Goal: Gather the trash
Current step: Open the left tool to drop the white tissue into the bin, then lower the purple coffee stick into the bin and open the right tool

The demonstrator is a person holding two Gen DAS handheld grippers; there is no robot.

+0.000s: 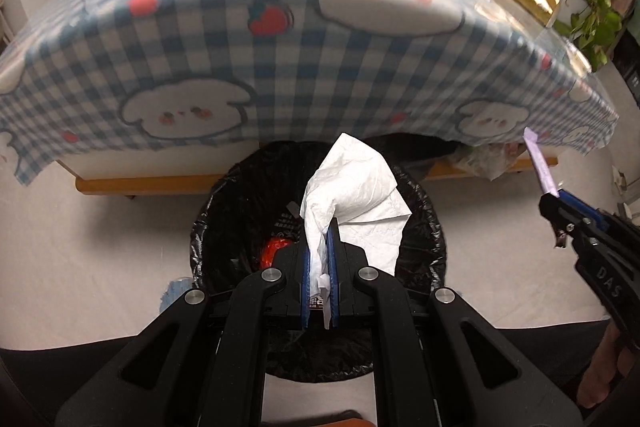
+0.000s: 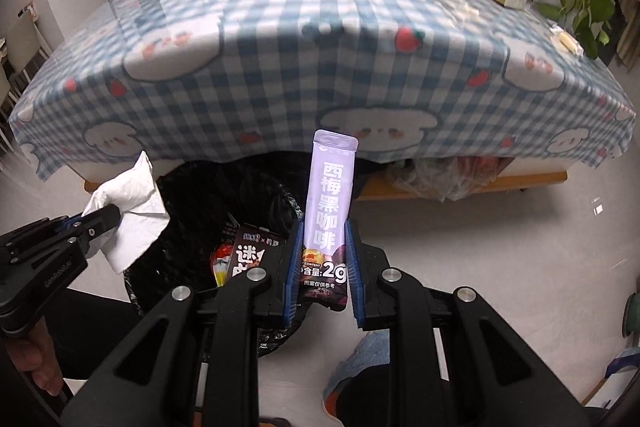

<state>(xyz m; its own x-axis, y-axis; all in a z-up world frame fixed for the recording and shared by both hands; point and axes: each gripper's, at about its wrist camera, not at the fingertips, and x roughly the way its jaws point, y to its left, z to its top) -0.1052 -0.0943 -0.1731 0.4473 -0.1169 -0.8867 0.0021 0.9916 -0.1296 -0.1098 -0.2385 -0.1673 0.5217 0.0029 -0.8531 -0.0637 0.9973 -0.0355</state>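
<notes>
White tissue (image 1: 356, 195) pinched in the left gripper (image 1: 320, 267) hangs directly over the black-lined bin (image 1: 224, 195), while the purple sachet (image 2: 330, 195), long axis upright, is clamped in the right gripper (image 2: 324, 267) above the bin's right rim, farther off-centre.

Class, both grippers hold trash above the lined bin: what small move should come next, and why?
Probably open the left gripper: its white tissue already hangs over the black-lined bin. The right gripper, clamping the purple sachet, sits nearer the bin's edge.
</notes>
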